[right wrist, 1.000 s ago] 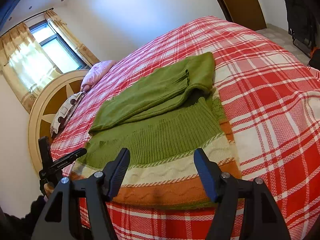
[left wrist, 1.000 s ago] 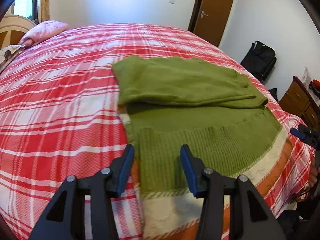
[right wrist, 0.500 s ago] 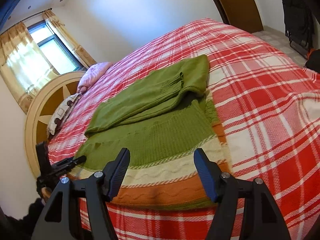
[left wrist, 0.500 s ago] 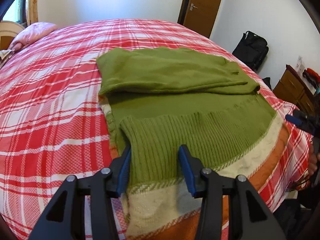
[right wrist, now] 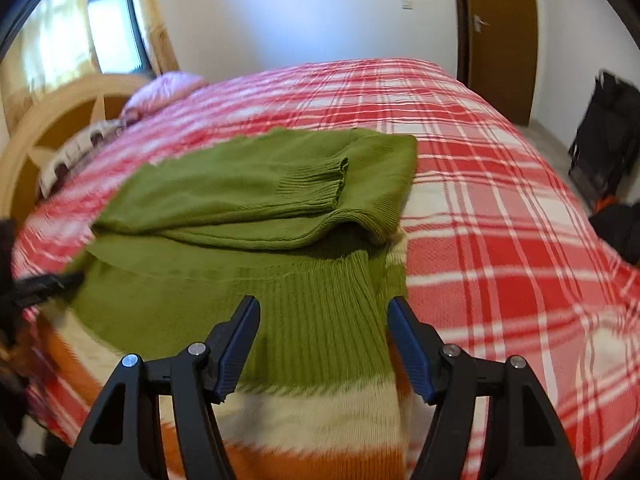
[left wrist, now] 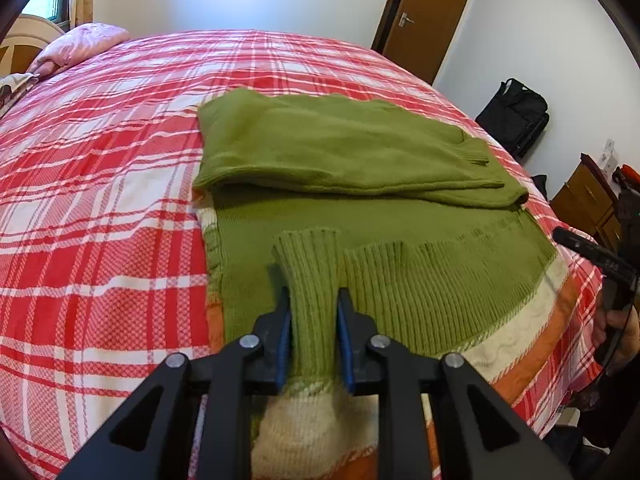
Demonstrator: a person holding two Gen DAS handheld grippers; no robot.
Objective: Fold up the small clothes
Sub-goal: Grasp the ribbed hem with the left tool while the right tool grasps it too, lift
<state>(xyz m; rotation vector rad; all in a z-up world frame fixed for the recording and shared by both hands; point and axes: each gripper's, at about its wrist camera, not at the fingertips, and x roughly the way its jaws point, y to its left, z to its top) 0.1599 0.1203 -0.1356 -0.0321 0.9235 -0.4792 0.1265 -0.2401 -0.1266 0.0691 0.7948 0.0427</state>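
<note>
A green knit sweater with cream and orange hem bands lies on the red plaid bed, its upper part and sleeves folded over the body. My left gripper is shut on a pinched ridge of the ribbed green fabric near the hem's left corner, lifting it slightly. My right gripper is open, its fingers straddling the ribbed fabric at the hem's right corner. The sweater's folded sleeve cuff lies on top. The right gripper also shows at the right edge of the left wrist view.
A pink pillow and wooden headboard are at the bed's far left. A brown door, a black bag and a wooden dresser stand to the right, off the bed.
My left gripper has closed on the sweater's ribbed fabric and bunched it up. My right gripper has moved forward and swung over the hem's right corner, still open.
</note>
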